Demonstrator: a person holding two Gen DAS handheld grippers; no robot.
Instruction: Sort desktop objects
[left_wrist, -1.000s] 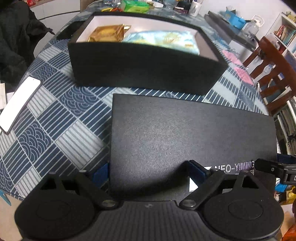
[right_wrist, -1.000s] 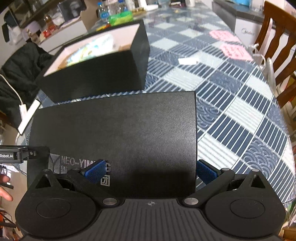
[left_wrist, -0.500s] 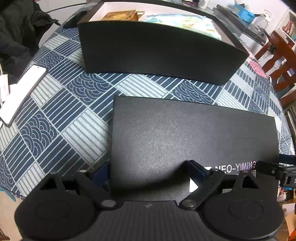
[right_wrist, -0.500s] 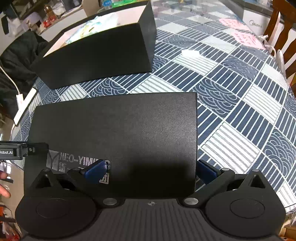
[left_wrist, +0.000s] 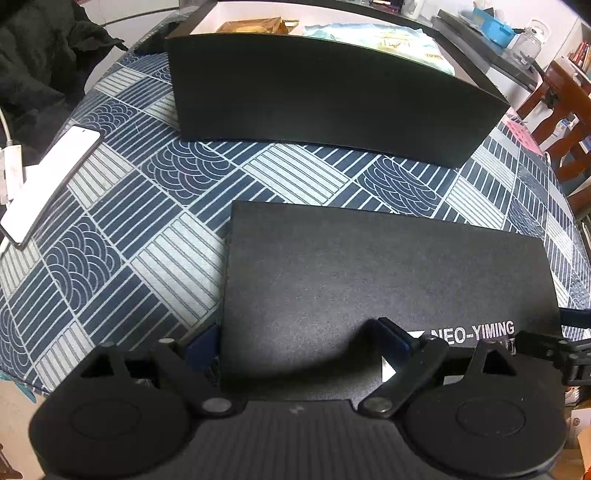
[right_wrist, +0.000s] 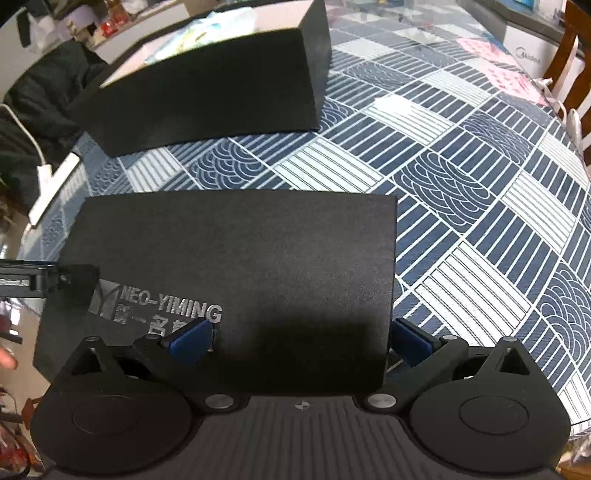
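A flat black lid (left_wrist: 384, 280) printed NEO-YIMING lies in front of the open black box (left_wrist: 332, 99). The box holds a gold packet (left_wrist: 255, 26) and a pale blue-yellow packet (left_wrist: 380, 38). My left gripper (left_wrist: 299, 345) grips the lid's left end, one finger under the edge and one on top. My right gripper (right_wrist: 299, 338) grips the lid's right end (right_wrist: 236, 273) the same way. The box also shows in the right wrist view (right_wrist: 221, 88), beyond the lid.
A white phone (left_wrist: 48, 184) lies at the table's left edge on the blue patterned cloth (left_wrist: 147, 229). Pink notes (right_wrist: 506, 77) lie at the far right. Wooden chairs (left_wrist: 561, 107) stand at the right side. A dark coat (left_wrist: 37, 62) hangs at the left.
Both grippers with the lid have come down and back from the box. The box looks farther away and more of the cloth shows between lid and box.
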